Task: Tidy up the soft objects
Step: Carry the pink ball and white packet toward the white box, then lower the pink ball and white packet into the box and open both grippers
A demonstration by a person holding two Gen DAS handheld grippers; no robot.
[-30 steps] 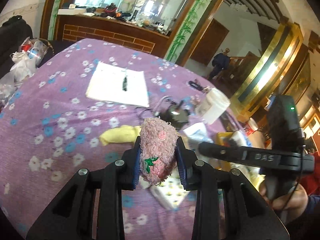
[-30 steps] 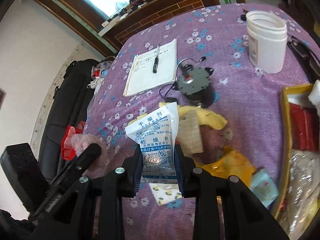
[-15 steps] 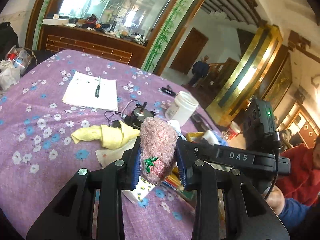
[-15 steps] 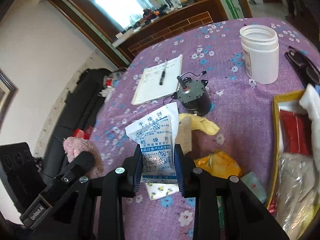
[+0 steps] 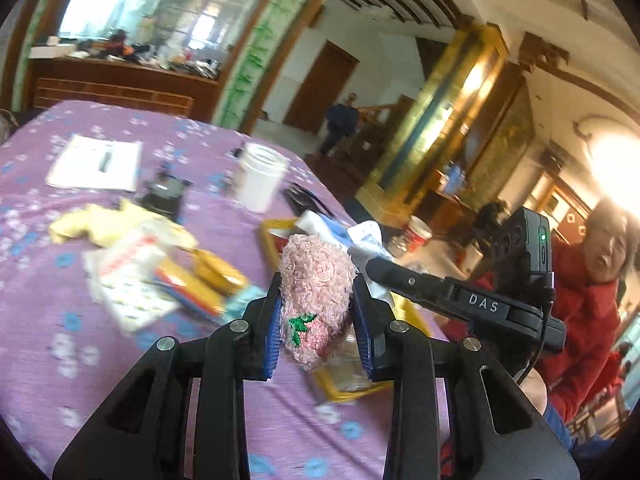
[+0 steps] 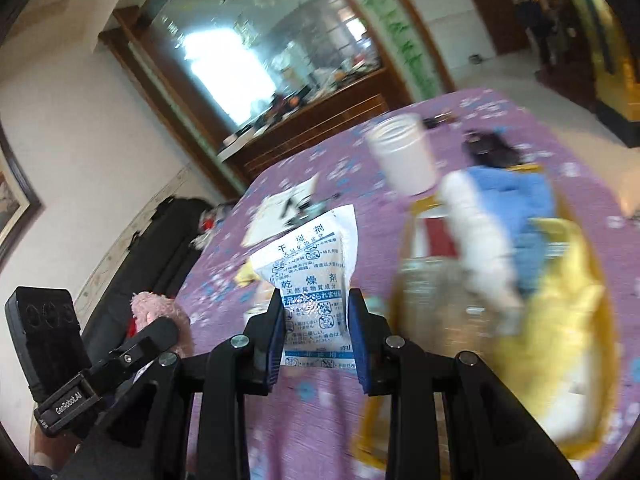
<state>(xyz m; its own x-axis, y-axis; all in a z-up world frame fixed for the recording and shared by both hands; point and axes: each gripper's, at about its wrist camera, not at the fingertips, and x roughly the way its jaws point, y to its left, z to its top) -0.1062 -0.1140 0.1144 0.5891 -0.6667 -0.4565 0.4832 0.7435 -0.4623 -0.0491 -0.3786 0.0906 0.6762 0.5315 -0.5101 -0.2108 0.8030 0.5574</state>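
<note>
Pink fuzzy plush toy (image 5: 316, 300) with a green embroidered leaf, clamped between the blue pads of the left gripper (image 5: 316, 320), lifted above the purple flowered tablecloth (image 5: 48, 320). White desiccant packet (image 6: 316, 280) with blue print, pinched upright in the right gripper (image 6: 316, 332). Yellow-rimmed basket (image 6: 580, 320) near the table's right edge, stuffed with blue, white and yellow soft items. White jar (image 5: 260, 182), notepad (image 5: 96, 164) farther back; loose packets at centre, blurred.
</note>
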